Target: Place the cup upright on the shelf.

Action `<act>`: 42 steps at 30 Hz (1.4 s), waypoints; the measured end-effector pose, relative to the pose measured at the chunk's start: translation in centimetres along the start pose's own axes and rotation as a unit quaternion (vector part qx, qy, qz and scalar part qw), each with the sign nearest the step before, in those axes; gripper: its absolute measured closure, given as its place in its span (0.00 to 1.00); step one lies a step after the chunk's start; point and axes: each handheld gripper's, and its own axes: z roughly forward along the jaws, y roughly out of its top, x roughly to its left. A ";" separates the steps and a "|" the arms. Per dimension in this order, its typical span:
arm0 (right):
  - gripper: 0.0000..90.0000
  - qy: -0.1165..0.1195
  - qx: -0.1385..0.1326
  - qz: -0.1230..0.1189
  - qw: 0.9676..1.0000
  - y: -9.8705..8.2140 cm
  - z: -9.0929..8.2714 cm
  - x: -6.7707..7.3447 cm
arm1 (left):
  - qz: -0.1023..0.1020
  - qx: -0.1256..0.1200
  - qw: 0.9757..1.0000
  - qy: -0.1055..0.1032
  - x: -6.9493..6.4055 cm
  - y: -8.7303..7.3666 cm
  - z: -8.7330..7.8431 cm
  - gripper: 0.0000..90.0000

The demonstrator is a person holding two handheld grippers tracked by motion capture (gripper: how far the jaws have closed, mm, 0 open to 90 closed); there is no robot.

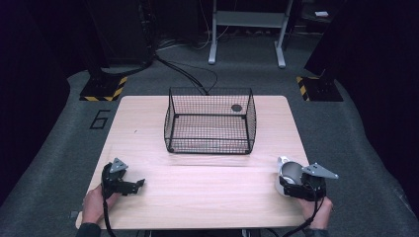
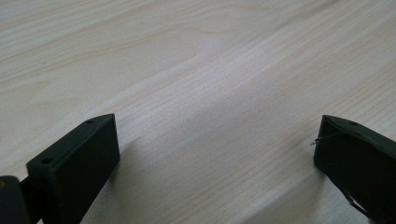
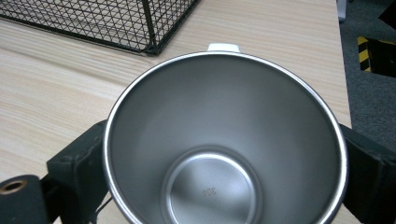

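A steel cup [image 1: 290, 171] with a white handle sits at the table's near right. My right gripper [image 1: 292, 186] is shut on the cup. In the right gripper view I look straight into the cup [image 3: 210, 116]: its rim spans the gap and each black jaw of the right gripper [image 3: 224, 154] presses on one side of it. The white handle [image 3: 223, 47] points away from me. At the near left, my left gripper [image 1: 138, 183] rests low over the wood. The left gripper [image 2: 217, 135] is open, with bare table between its jaws.
A black wire basket [image 1: 210, 121] stands at the middle back of the wooden table [image 1: 207, 182]; its corner [image 3: 152, 44] is just beyond the cup. A small dark disc [image 1: 236, 107] shows through its far mesh. Grey floor and stand feet surround the table.
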 end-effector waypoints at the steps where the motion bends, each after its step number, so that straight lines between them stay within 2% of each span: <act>1: 0.07 0.002 -0.003 -0.002 1.000 0.1 0.0 0.0 | 0.000 0.000 1.000 0.000 0.0 0.0 0.0 0.00; 8: 0.07 0.004 -0.001 -0.007 1.000 0.5 -0.3 0.2 | 0.000 0.000 1.000 0.000 0.0 0.0 0.0 0.00; 9: 0.07 0.003 -0.001 -0.013 1.000 0.7 -0.3 0.3 | 0.000 0.000 1.000 0.000 0.0 0.0 0.0 0.00; 22: 0.07 0.018 -0.004 -0.022 1.000 1.4 -0.3 1.1 | 0.000 0.000 1.000 0.000 0.0 0.0 0.0 0.00; 42: 0.07 0.062 -0.007 -0.045 0.997 3.2 1.2 3.8 | 0.000 0.000 1.000 0.000 0.0 0.0 0.0 0.00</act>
